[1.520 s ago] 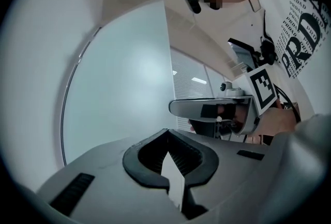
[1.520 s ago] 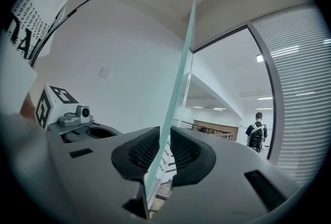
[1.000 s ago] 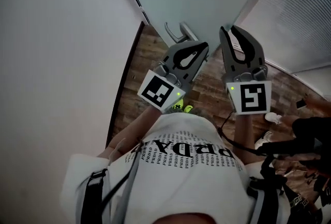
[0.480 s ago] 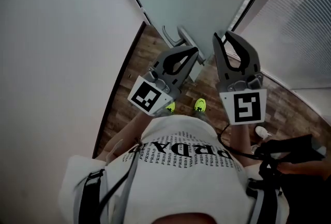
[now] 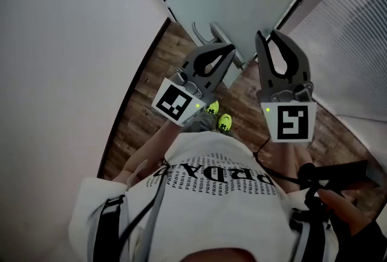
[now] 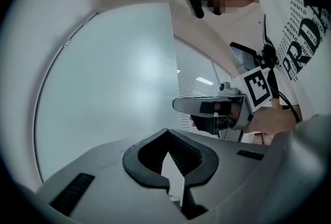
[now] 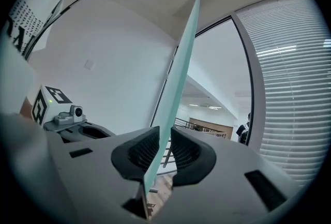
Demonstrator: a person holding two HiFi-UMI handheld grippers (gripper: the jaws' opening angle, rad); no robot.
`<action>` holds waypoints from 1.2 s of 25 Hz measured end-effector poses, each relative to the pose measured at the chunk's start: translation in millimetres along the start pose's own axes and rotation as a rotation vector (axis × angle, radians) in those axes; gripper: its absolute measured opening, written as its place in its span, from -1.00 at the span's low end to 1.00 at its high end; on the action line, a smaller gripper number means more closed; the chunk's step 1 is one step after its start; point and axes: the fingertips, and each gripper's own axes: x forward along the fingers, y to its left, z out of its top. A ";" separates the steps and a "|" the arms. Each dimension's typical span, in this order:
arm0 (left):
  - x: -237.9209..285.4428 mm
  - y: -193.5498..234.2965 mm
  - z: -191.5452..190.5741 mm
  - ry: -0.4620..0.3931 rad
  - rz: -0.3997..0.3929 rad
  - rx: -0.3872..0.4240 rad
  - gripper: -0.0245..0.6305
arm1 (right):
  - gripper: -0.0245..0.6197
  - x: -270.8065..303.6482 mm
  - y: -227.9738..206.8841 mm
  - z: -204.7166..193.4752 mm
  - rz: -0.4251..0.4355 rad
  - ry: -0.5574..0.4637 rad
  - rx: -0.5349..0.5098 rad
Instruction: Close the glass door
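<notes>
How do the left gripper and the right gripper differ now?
The tongs of the right gripper clamp the edge of the glass door; those of the left gripper are shut on nothing. In the head view the left gripper slants rightward, the right gripper nearly straight ahead. Both carry marker cubes.

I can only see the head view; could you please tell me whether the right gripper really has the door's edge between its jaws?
Observer: Yes, the right gripper view shows the right gripper closed on the edge of the glass door.
Operator: Thank you. And the other one?
Observer: The left gripper has its jaws together on nothing, beside the door's face.
Operator: Is anyone beyond the doorway?
Observer: One small figure stands far off past the frame.
</notes>
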 end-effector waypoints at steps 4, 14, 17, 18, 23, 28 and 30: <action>2.8 -0.6 5.2 -0.021 -0.050 -0.004 -0.95 | -0.75 -2.5 -3.7 7.0 -0.035 0.011 -0.042; 4.7 -2.5 4.1 -0.054 -0.176 0.013 -0.95 | -0.75 -6.8 -9.7 4.8 -0.135 0.034 -0.060; 1.4 -0.9 1.6 -0.053 -0.172 0.010 -0.95 | -0.75 -7.8 -7.4 5.5 -0.128 0.022 -0.070; 2.5 0.9 0.0 -0.051 -0.169 0.016 -0.95 | -0.75 -7.8 -7.1 4.0 -0.125 0.023 -0.072; 13.1 6.9 4.0 -0.072 -0.142 0.048 -0.95 | -0.75 -6.6 -3.6 2.0 -0.090 0.023 -0.096; 22.9 7.4 25.2 -0.114 -0.116 0.091 -0.95 | -0.75 -6.2 -2.0 19.6 -0.060 0.010 -0.129; 26.1 5.0 25.6 -0.112 -0.106 0.105 -0.95 | -0.75 -8.1 -2.9 21.9 -0.052 0.001 -0.142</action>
